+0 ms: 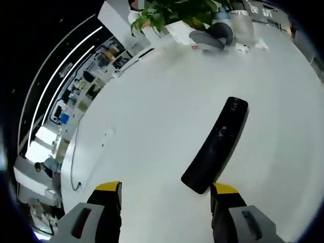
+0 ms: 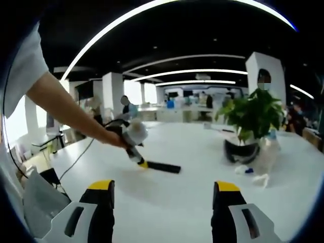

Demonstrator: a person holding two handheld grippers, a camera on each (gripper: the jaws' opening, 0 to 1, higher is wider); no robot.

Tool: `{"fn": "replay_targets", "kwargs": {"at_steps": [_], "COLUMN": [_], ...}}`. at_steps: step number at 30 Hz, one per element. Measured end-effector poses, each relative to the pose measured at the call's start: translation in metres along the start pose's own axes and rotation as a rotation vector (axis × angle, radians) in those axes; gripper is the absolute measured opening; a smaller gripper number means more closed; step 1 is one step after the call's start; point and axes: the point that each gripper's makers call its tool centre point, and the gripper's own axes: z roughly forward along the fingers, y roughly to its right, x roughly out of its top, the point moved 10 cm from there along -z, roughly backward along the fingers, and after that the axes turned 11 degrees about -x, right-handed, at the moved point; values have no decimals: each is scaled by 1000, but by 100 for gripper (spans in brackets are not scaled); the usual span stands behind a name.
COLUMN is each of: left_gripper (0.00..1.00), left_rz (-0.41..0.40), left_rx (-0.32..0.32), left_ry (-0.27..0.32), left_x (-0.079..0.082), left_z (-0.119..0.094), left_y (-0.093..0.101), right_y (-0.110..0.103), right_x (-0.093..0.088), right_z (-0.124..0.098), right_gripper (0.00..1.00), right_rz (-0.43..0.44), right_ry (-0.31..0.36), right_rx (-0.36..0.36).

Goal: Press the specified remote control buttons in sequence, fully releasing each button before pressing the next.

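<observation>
The black remote [image 1: 216,145] lies flat on the white table [image 1: 152,126], its near end just beside your left gripper [image 1: 167,195], whose jaws are spread wide and hold nothing, while your right gripper [image 2: 163,200] hangs back, wide open and empty too, plant [image 2: 255,114] beyond.

remote control [image 1: 216,147] lying on surface [image 1: 147,131], just ahead of left gripper [image 1: 167,195] beside its right jaw | potted plant [image 2: 254,117] far side of surface | headset [image 2: 241,150] below plant | right gripper [image 2: 164,195] well back
</observation>
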Motion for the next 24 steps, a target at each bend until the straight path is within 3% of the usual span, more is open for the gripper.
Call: {"fn": "replay_targets", "kwargs": {"at_steps": [8,11,15,19,24], "left_gripper": [100,100,100,100,100], "left_rz": [-112,-140,-198,-216,-294], "left_rx": [21,58,36,23,20], "left_ry": [67,123,223,281,408], "left_x": [-7,-11,-7,-5,-3], "left_z": [-5,-12,-21,-30,-55], "left_y": [9,10,19,27,32], "right_y": [0,-1,-1,1,2], "right_x": [0,0,0,1,1], "right_z": [0,0,-1,-1,-2], "right_gripper": [78,79,79,79,79], "right_rz": [0,2,-1,11,18], "right_ry": [-3,-2,-2,2,6], "right_rx": [6,8,10,9,5]}}
